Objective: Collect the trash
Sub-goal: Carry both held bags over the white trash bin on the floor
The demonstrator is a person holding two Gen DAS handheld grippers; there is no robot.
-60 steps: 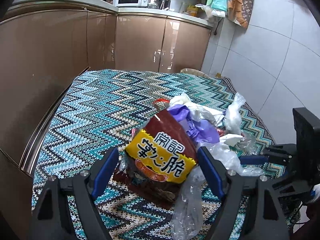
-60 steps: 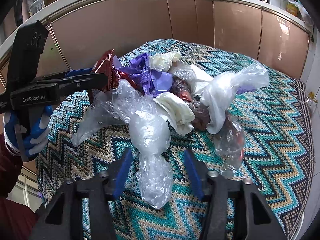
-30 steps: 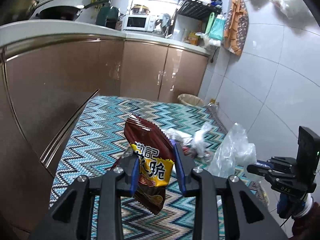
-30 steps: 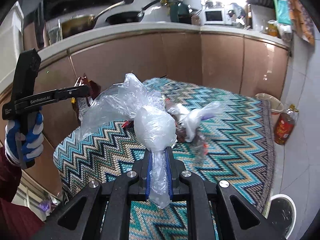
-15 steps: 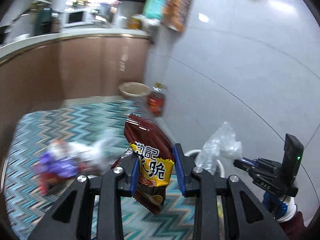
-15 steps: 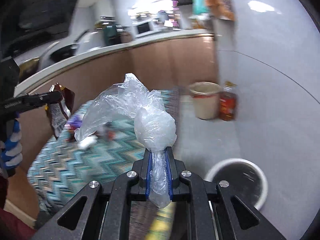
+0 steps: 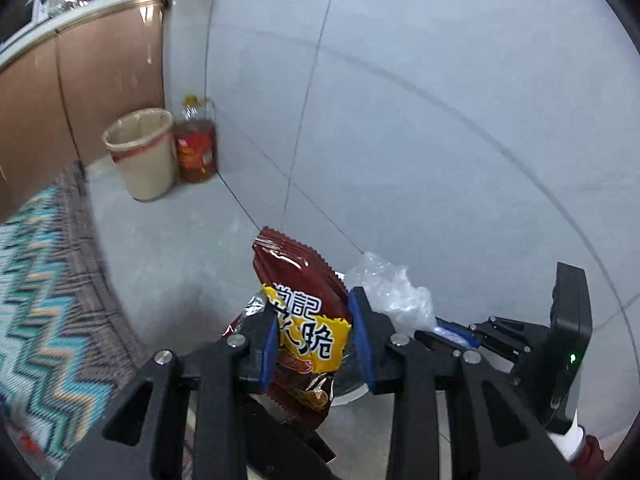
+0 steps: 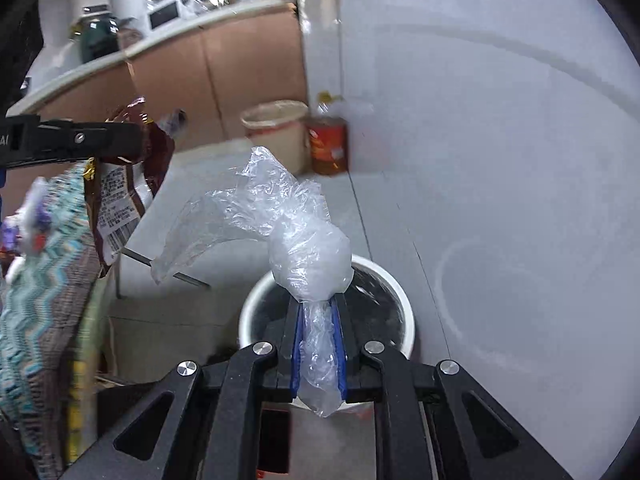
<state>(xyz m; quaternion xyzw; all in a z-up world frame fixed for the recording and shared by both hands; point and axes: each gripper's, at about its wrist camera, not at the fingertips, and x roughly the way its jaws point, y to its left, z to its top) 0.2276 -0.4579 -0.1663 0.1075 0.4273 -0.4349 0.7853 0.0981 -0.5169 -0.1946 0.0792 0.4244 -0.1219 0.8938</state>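
Observation:
My left gripper is shut on a brown and yellow snack packet and holds it in the air; it shows at the left of the right wrist view. My right gripper is shut on a knotted clear plastic bag and holds it over a white trash bin with a dark liner on the floor. In the left wrist view the right gripper and its bag are just right of the packet, and the bin's rim peeks out below.
A beige bin and an amber bottle stand by the tiled wall near brown cabinets. The zigzag-cloth table edge is on the left, with leftover trash on it.
Both grippers have swung right, away from the table and toward the wall, each still holding its item. The white bin has come under the right gripper.

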